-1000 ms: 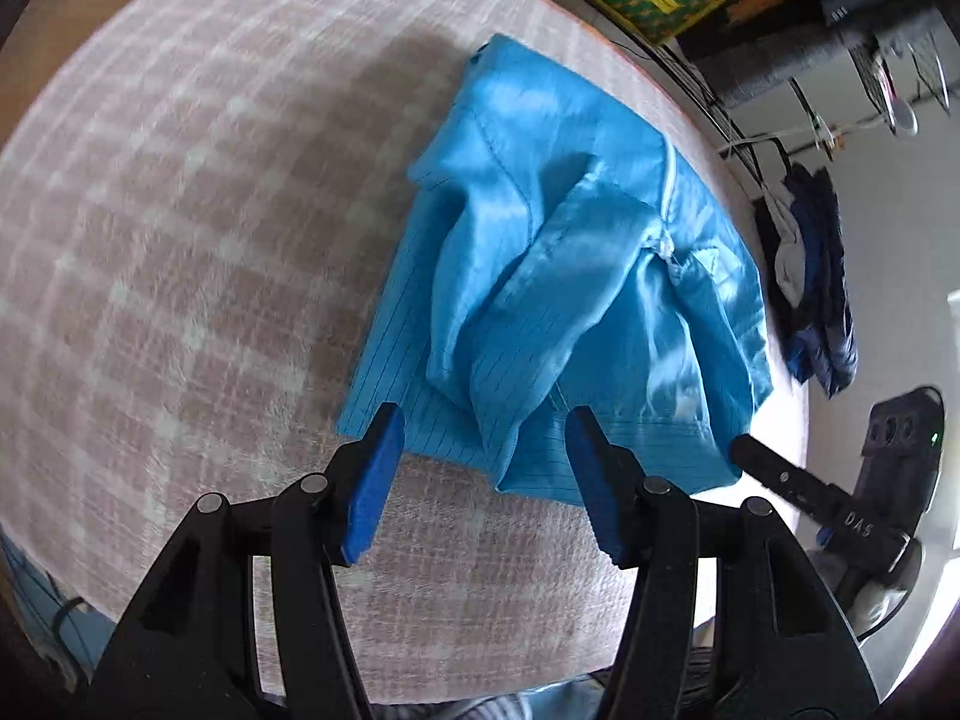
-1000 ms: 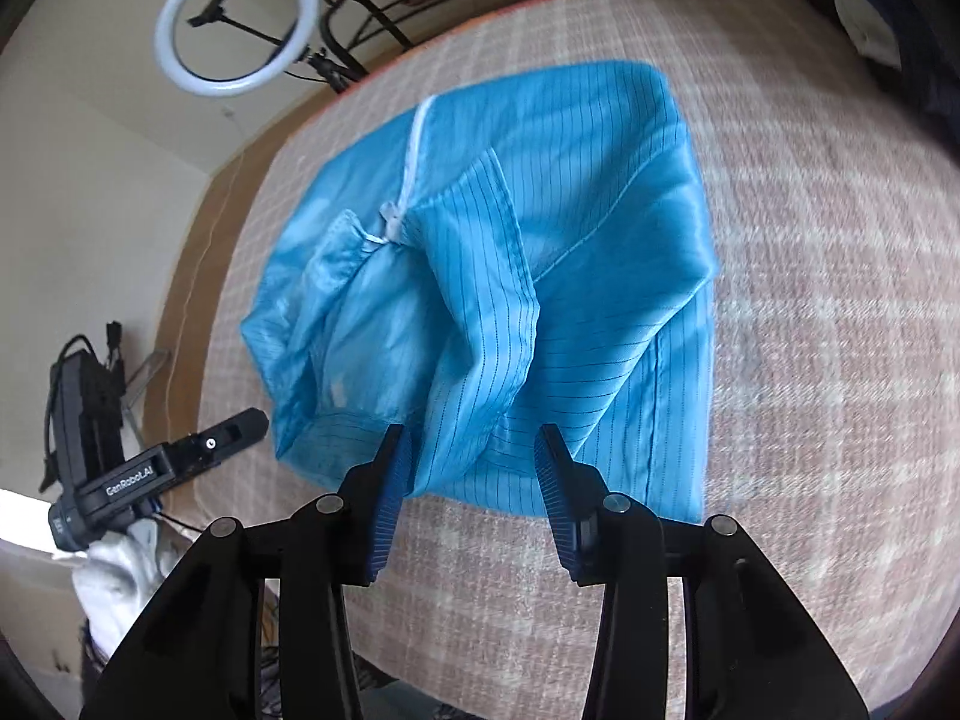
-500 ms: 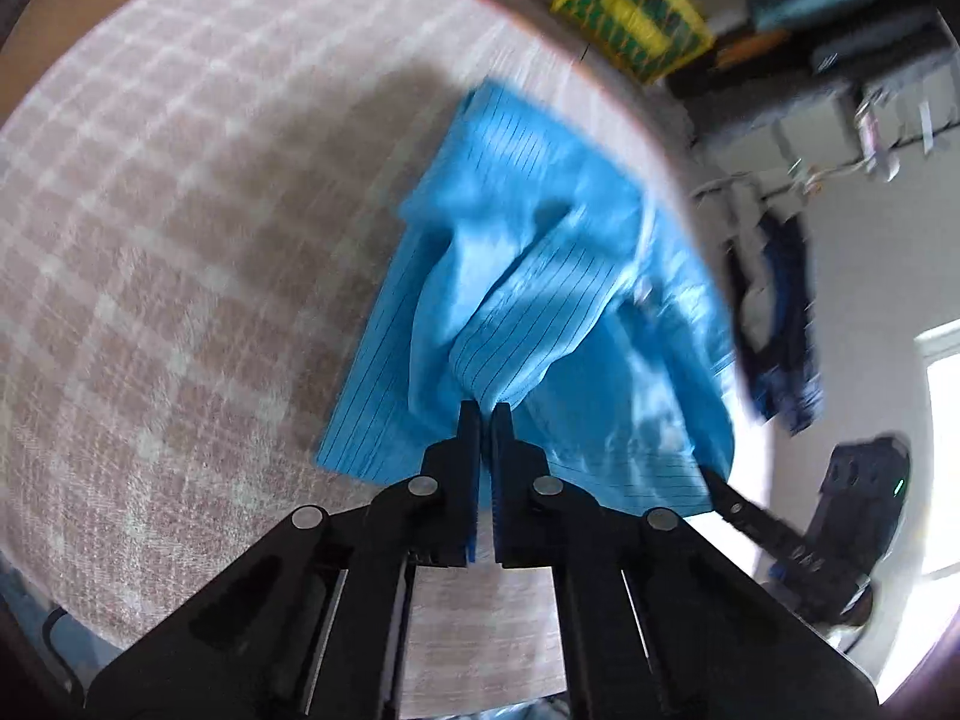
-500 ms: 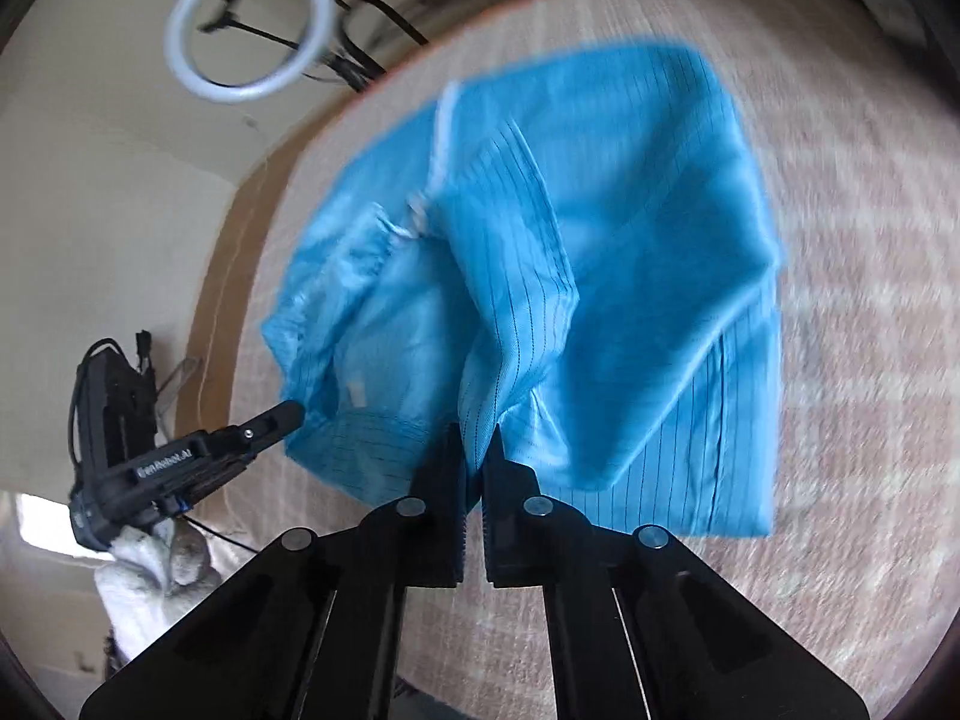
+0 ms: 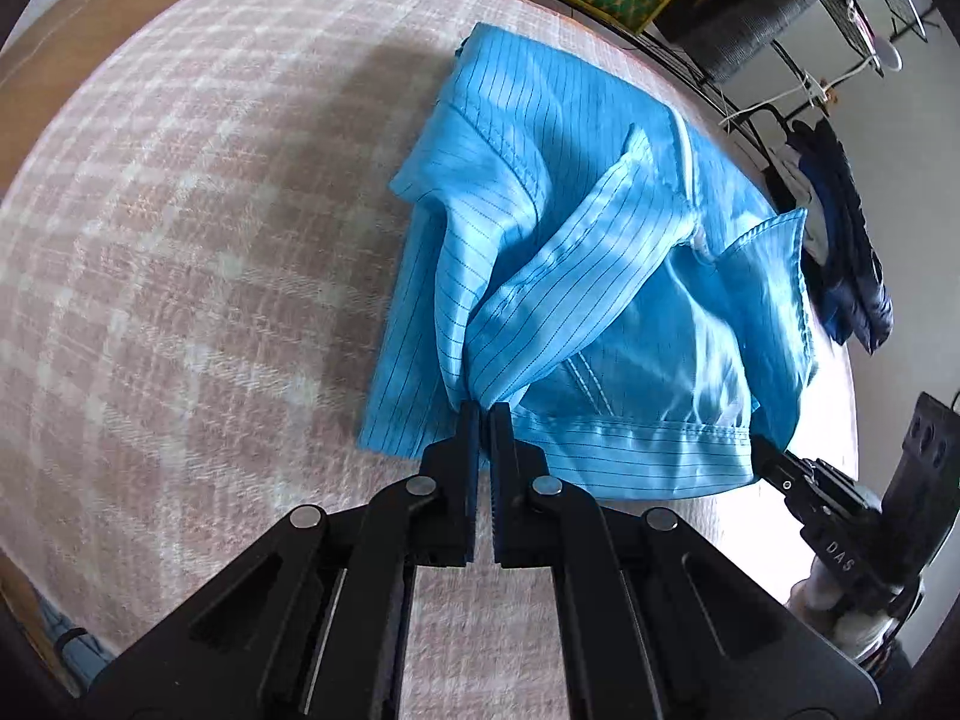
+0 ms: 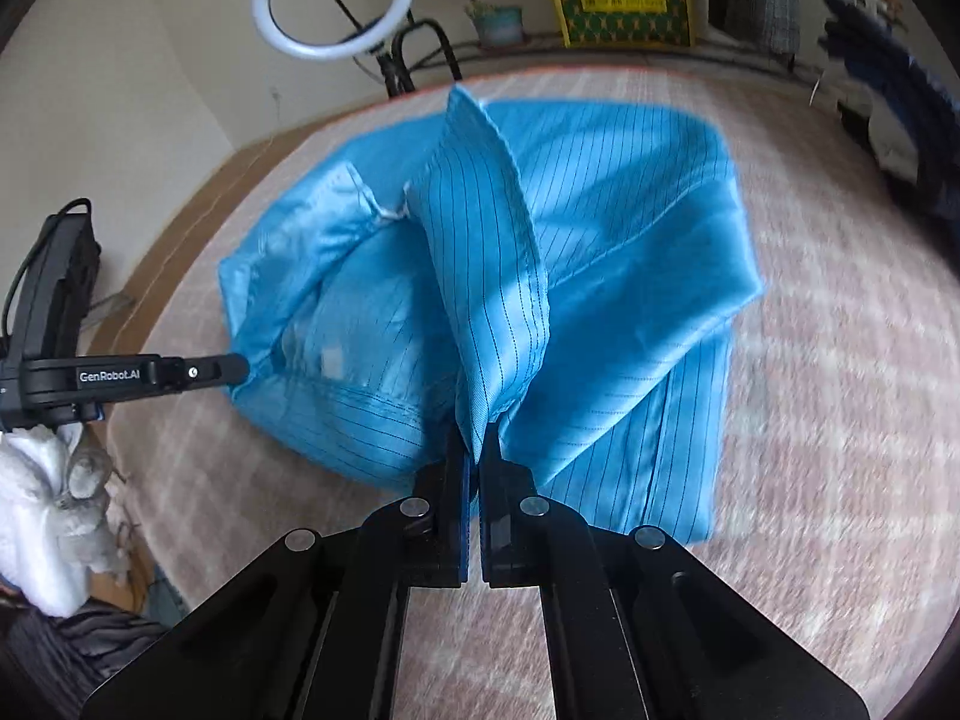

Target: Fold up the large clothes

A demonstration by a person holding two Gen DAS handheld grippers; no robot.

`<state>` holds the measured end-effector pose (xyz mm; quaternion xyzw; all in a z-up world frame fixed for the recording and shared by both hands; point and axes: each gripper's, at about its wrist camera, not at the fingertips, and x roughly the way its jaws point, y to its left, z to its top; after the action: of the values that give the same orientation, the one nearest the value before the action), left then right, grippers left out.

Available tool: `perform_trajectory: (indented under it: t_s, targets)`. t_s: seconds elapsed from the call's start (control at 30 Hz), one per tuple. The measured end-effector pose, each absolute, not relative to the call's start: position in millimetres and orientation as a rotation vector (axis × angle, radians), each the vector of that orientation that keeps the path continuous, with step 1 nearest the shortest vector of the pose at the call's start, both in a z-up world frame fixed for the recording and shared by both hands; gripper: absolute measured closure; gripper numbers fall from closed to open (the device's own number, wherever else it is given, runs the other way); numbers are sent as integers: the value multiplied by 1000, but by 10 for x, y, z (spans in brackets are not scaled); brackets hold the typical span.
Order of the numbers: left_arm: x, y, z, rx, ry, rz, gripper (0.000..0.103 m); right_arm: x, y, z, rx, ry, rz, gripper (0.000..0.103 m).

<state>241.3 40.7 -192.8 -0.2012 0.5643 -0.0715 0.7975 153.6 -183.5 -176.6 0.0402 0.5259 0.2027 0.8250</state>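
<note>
A light-blue pinstriped garment (image 5: pixel 600 252) lies bunched on a table covered in pink-and-white checked cloth (image 5: pixel 180 240). My left gripper (image 5: pixel 483 414) is shut on a gathered fold at the garment's near hem. The fabric rises in a ridge from its tips. In the right wrist view the same garment (image 6: pixel 630 228) stands up in a peaked fold, and my right gripper (image 6: pixel 474 450) is shut on the base of that fold. Each view shows the other gripper at the far end of the hem: the right gripper (image 5: pixel 774 474) and the left gripper (image 6: pixel 222 369).
A yellow crate (image 6: pixel 624 0) and a ring light (image 6: pixel 333 0) stand beyond the table's far edge. Dark clothes (image 5: pixel 846 228) hang to the right. A white-gloved hand (image 6: pixel 42 510) shows at the lower left. The checked tablecloth (image 6: pixel 840 420) spreads out on both sides of the garment.
Both grippers went from open beside the near hem to shut on folds of it. The pinched fabric now stands up in ridges, and both views have rolled.
</note>
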Motion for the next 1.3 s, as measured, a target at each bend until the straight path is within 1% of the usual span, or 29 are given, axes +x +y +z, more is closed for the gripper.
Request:
perform_trajectory:
  t_s: [0.03,0.1,0.2,0.27,0.33,0.43,0.5,0.57,0.67,0.7,0.8,0.87,0.97,1.03,1.17,1.23,1.3]
  targets:
    - [2399,412,-1878,-419,1213,-154,95,1561,-1838,-1736,98,1142,449,97]
    - [2355,441,-1747,-406,1200,-153,88,1571,-1912,-1650,133,1170,503,96]
    - [2208,500,-1483,-409,1123,-174,88,1481,-2071,-1376,184,1117,606,96]
    - [2180,464,-1278,-416,1048,-192,88,1492,-2231,-1172,199,1029,602,96]
    - [2285,344,-1166,-387,1002,-215,88,1633,-2379,-1093,211,986,535,96]
    - [2488,139,-1232,-393,1024,-273,88,1863,-2503,-1140,214,982,434,96]
    - [2649,-104,-1340,-350,1051,-286,88,2021,-2595,-1270,211,1001,331,96]
    - [2761,-284,-1441,-337,1077,-318,88,2093,-2721,-1420,304,1043,302,96]
    - [2869,-495,-1624,-278,1120,-352,88,2143,-2780,-1548,388,1043,320,96]
    - [2898,-524,-1706,-268,1141,-355,88,2156,-2750,-1555,376,1042,330,96]
    - [2877,-577,-2009,-218,1215,-360,88,2238,-2556,-1649,171,1078,236,96]
    - [2842,-571,-2000,-178,1198,-373,88,2248,-2594,-1769,107,1115,176,96]
    - [2812,-479,-1941,-191,1201,-351,88,2260,-2748,-1806,161,1146,154,96]
    - [2777,-446,-1847,-200,1185,-356,88,2234,-2814,-1666,196,1109,150,96]
    - [2660,-488,-1532,-207,1087,-415,88,2088,-2756,-1340,242,989,267,96]
    - [2612,-546,-1510,-199,1082,-446,88,2040,-2599,-1295,208,974,316,96]
    - [2574,-655,-1598,-182,1115,-479,88,2044,-2429,-1376,177,993,346,96]
